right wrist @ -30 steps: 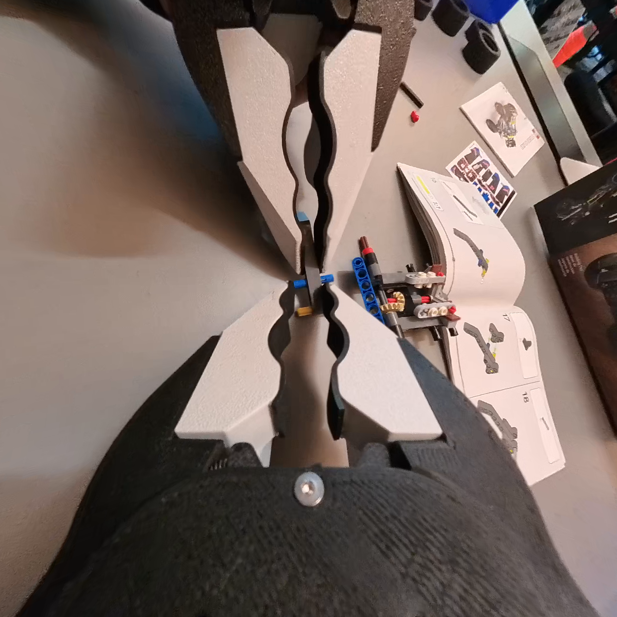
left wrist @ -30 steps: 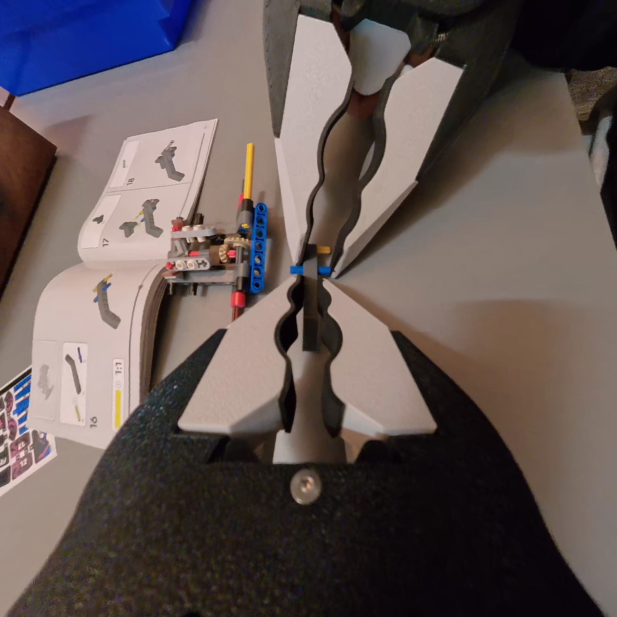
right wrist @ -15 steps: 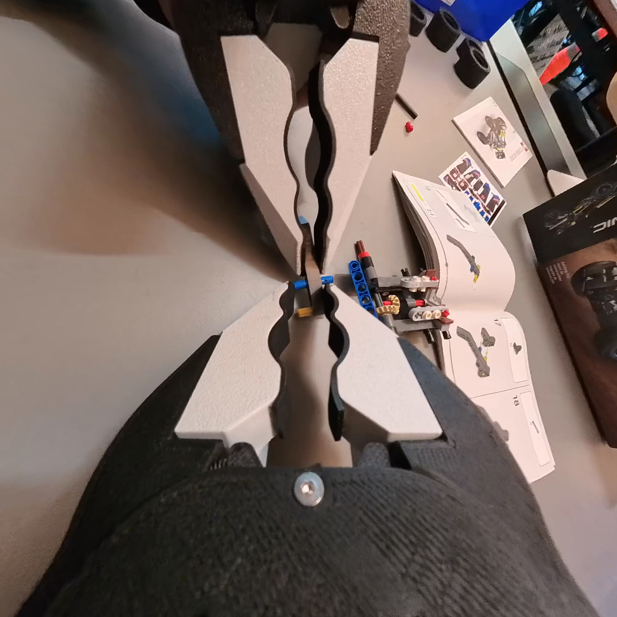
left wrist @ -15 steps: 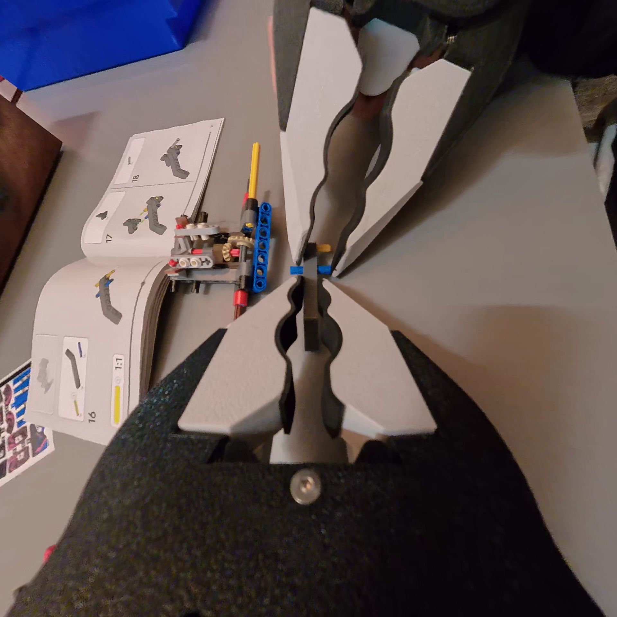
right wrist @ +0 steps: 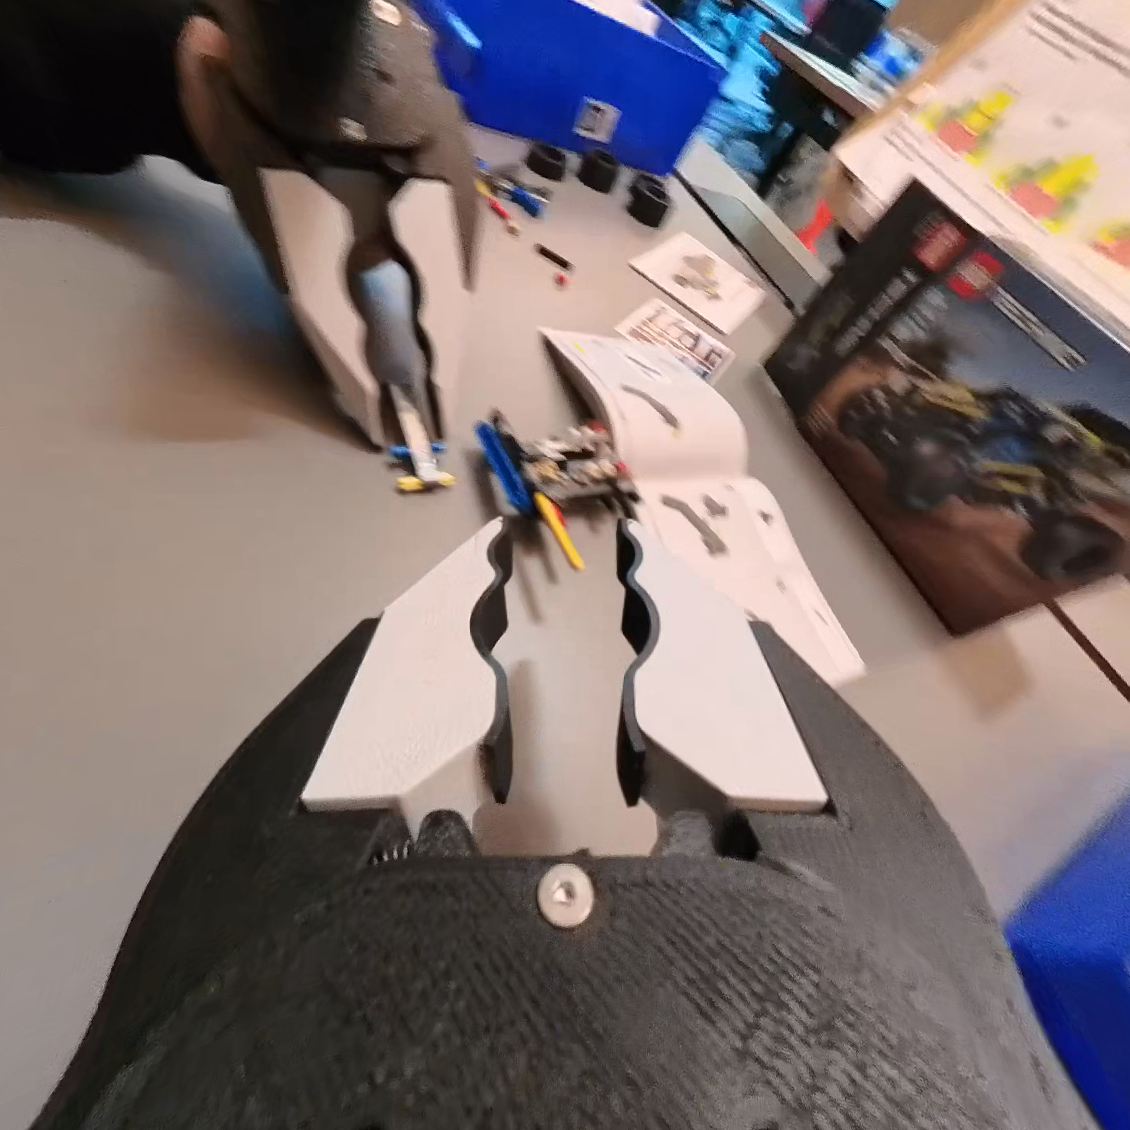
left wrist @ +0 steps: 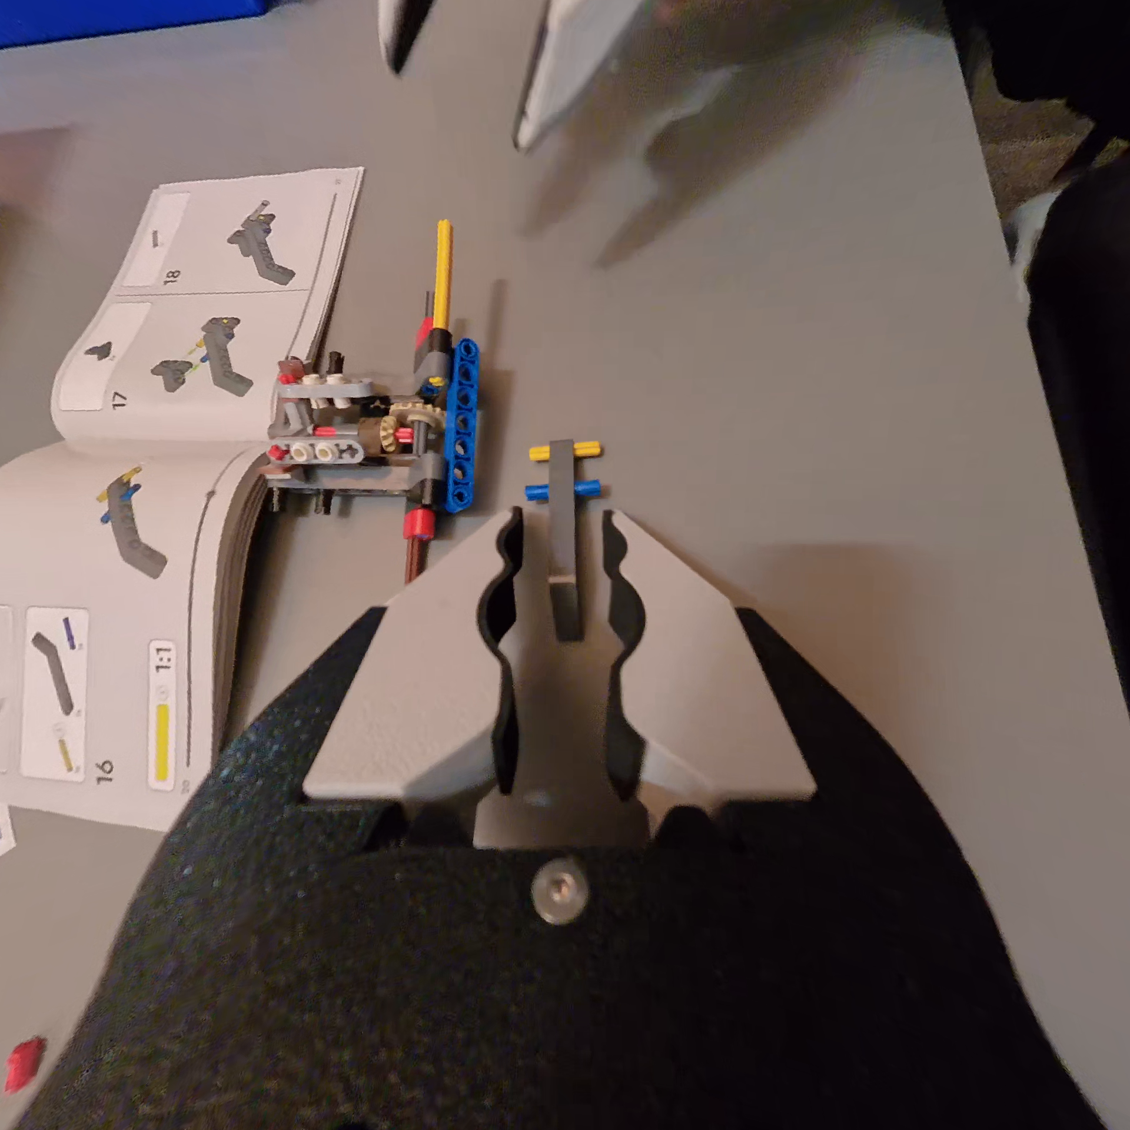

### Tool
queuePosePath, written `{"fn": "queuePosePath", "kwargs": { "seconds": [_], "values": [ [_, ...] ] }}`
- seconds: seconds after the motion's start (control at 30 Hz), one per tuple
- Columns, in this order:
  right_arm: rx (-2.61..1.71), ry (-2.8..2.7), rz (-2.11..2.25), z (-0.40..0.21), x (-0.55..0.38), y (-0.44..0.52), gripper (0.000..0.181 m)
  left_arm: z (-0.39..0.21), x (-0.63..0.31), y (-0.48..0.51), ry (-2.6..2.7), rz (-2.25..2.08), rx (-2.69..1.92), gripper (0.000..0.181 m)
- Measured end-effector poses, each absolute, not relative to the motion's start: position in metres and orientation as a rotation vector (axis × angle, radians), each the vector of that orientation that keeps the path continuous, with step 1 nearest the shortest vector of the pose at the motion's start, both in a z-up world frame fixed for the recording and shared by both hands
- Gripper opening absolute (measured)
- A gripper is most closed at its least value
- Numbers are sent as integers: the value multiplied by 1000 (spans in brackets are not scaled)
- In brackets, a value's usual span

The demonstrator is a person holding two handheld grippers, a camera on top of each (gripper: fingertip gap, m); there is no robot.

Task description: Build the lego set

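Observation:
A dark grey bent beam (left wrist: 562, 526) with a yellow pin and a blue pin through its far end sits between my left gripper's fingers. My left gripper (left wrist: 562, 513) is open, with a gap on each side of the beam. In the right wrist view the beam (right wrist: 422, 458) touches the table below the left gripper (right wrist: 406, 437). My right gripper (right wrist: 559, 532) is open and empty, well back from the beam; it shows blurred at the top of the left wrist view (left wrist: 458, 101). The partly built model (left wrist: 379, 428) with a blue beam and yellow axle lies left of the grey beam.
The open instruction booklet (left wrist: 183, 367) lies against the model. The set's box (right wrist: 948, 428), a second booklet (right wrist: 697, 275), a sticker sheet (right wrist: 679, 342), black tyres (right wrist: 599, 171), loose parts (right wrist: 507, 195) and a blue bin (right wrist: 581, 79) are beyond. A red piece (left wrist: 24, 1064) lies near left. Across from one pair of fingers to the other is roughly 11 cm.
Both grippers were shut on the grey beam, tip to tip. The right gripper has opened and pulled far back. The left gripper has opened around the beam.

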State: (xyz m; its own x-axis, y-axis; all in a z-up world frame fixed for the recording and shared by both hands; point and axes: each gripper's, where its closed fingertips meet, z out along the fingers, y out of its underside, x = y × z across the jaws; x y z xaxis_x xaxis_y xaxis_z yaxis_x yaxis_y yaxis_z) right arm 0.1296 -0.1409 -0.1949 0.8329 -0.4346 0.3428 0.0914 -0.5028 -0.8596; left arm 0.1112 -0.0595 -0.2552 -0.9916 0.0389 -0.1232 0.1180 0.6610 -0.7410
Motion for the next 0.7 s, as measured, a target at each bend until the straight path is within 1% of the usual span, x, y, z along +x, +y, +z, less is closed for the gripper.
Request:
{"fn": "queuePosePath", "kwargs": {
  "seconds": [0.13,0.27,0.37,0.4,0.53,0.57,0.6,0.7],
  "values": [
    [-1949,524,-777,-194,159,-195,29,-245,117,-55,2743,-1325,57,26],
    [-2032,654,-891,-213,174,-227,26,-224,132,-45,2652,-1444,-70,25],
    [-2052,667,-912,-220,178,-228,24,-218,158,-25,2576,-1388,-236,25],
    [-2069,656,-908,-223,177,-226,21,-218,164,-17,2565,-1367,-278,25],
    [-2198,654,-959,-241,180,-232,20,-216,174,16,2502,-1328,-423,24],
    [-2235,638,-962,-246,179,-231,10,-215,174,24,2489,-1325,-451,24],
    [-2251,624,-969,-248,179,-230,4,-214,174,33,2474,-1319,-475,24],
    [-2262,618,-937,-250,178,-228,1,-213,175,59,2432,-1291,-540,22]
  ]
}}
